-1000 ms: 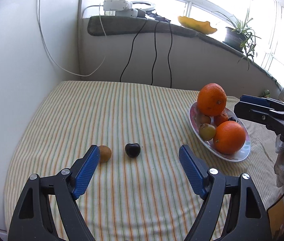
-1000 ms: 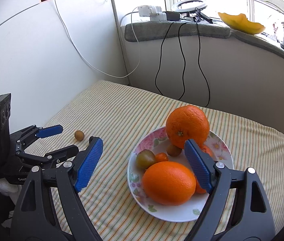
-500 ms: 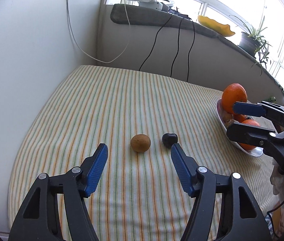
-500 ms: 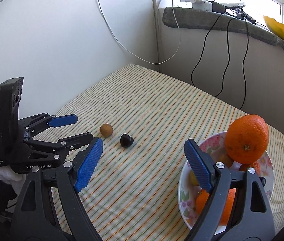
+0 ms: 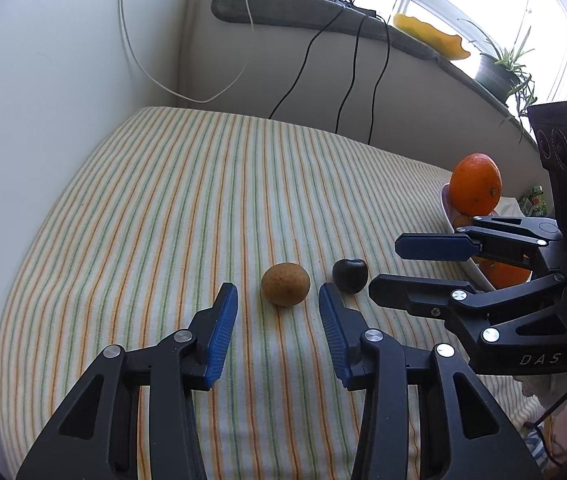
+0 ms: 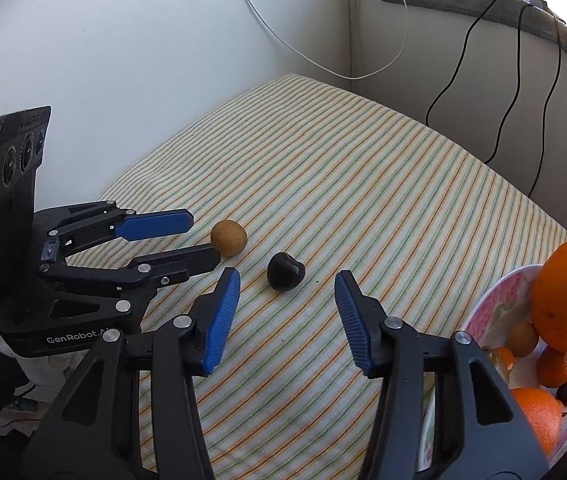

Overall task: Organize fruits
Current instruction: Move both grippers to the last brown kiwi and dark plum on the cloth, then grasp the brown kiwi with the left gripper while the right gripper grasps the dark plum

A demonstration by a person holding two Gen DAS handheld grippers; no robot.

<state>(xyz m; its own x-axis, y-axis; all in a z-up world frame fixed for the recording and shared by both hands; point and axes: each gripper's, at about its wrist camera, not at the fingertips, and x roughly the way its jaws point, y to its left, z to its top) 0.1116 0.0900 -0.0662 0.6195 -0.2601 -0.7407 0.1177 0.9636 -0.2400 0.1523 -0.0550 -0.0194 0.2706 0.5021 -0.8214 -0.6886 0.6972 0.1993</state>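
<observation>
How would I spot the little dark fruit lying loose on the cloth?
Start at the striped cloth and find the flowered plate piled with oranges at one side. Away from it two small fruits lie loose, side by side and apart. Yours is the dark cherry, glossy and near black; its neighbour, the brown fruit, is dull tan.
</observation>
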